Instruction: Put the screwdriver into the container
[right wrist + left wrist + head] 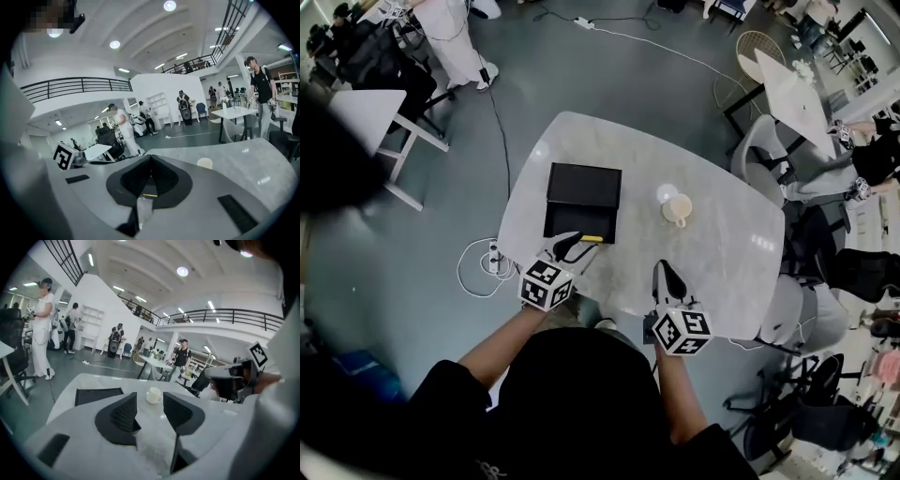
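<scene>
Left gripper [569, 246], lower centre of head view: jaws stand apart, nothing between them. In its own view only tabletop and a distant cup show in the gap.
Right gripper [667, 274], just right of it over the near table edge: jaws pressed together, empty.

Screwdriver [592, 238]: only a short bright-yellow length is plain, thin and straight. The rest is lost against dark surroundings and the left gripper's tips. It lies inside the container [583, 187], a flat black rectangular box, right against its near wall, just beyond the left gripper.

Surface: table [722, 253], pale marbled top with rounded corners, glossy with light glare. Cream cup [677, 210] stands right of the container, apart from it.

Room: grey-blue floor [441, 234], white coiled cable [478, 267] by the table's left edge, a second white table [792, 94] and chairs upper right, people standing upper left.

Long axis runs left to right across the frame, along the near wall. Tip direction cannot be made out.
</scene>
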Tool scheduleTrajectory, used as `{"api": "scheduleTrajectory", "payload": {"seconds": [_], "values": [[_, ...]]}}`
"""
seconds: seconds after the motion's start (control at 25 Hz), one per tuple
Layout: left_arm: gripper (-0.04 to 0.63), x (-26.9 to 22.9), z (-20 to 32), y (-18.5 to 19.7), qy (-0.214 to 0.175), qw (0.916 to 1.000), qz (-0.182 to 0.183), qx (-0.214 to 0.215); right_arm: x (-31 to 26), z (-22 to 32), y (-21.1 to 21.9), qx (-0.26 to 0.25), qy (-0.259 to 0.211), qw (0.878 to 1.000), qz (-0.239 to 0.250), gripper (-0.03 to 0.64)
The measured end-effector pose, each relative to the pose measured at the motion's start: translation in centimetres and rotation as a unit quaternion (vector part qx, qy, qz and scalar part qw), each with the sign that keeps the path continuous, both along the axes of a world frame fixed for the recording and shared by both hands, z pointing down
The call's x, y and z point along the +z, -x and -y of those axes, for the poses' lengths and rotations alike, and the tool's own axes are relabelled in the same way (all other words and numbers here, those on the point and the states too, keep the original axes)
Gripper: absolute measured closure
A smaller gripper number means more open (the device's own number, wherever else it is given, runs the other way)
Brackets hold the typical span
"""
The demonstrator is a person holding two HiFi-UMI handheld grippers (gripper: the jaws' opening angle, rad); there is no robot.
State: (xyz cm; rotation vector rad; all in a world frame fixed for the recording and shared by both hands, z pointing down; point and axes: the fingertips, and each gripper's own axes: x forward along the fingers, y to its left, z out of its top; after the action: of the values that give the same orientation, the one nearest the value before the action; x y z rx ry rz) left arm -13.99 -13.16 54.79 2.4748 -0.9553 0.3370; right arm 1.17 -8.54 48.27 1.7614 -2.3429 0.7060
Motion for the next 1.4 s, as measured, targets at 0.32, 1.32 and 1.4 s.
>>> {"api": "scheduleTrajectory", "payload": {"seconds": [0.32,1.32,1.4], "values": [[0.56,-9.7,-6.6,-1.7,-0.104,0.9888,-0.058,-0.09,-4.6,-3.7,-3.9,-0.006,-0.055,0.998,-0.029,0.609],[0.574,-11.4,-12.8,-8.8,-0.16,0.9826,-0.013,-0.093,-5.7,-10.6,-10.3,0.024,-0.112,0.991,-0.067,0.609],[0.574,-11.3,-13.1,-9.1,-0.161,0.9831,-0.012,-0.087,-5.9,-10.9,-10.4,0.024,-0.12,0.99,-0.073,0.609]]}}
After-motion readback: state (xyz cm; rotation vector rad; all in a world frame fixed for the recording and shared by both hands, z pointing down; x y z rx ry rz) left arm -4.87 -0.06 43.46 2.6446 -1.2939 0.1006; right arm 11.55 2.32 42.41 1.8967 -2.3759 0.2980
